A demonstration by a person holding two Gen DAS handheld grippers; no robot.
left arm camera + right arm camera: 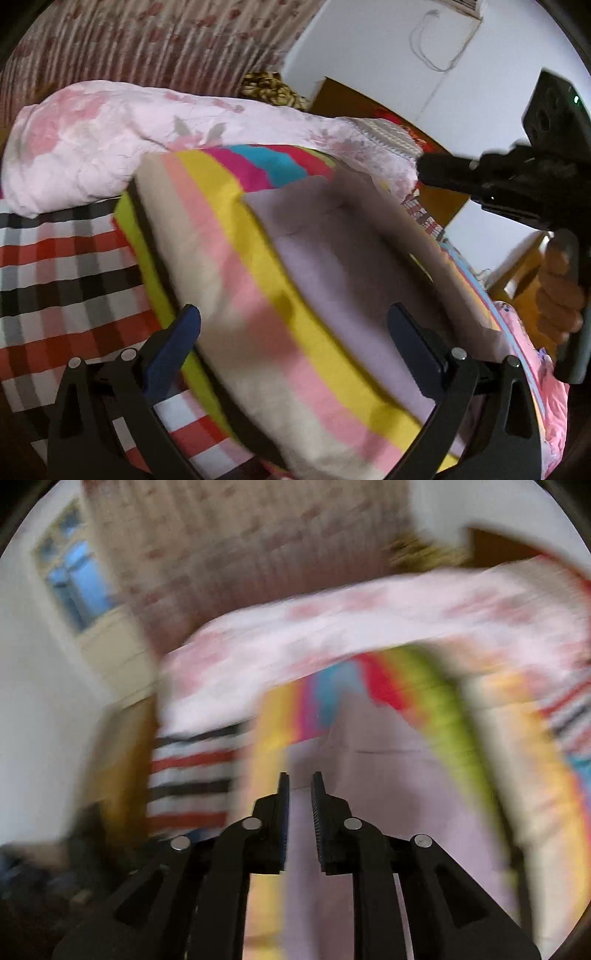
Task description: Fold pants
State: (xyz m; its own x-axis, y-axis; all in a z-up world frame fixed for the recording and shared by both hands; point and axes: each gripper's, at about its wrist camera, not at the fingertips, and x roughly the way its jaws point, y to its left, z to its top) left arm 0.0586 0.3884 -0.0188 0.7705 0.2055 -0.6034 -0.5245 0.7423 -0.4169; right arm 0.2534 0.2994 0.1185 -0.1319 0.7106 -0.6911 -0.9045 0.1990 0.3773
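Observation:
The lilac pants (pixel 351 266) lie folded into a flat rectangle on a rainbow-striped folded blanket (pixel 221 240). My left gripper (pixel 295 325) is open wide just above the near end of the stack, one finger on each side, with nothing held. In the left wrist view the right gripper (pixel 428 171) hovers off the pants' far right corner, held by a hand (pixel 561 295). The right wrist view is blurred. In it the right gripper (pixel 300 779) shows a narrow gap between its pads with nothing in it, above the lilac pants (pixel 369 805).
A pink floral quilt (pixel 110 129) is bunched behind the stack. A red, black and white checked sheet (pixel 55 277) covers the bed on the left. A patterned curtain (pixel 147 44) and a white wall (pixel 369 55) stand behind, with a wooden board (pixel 351 99) at the back right.

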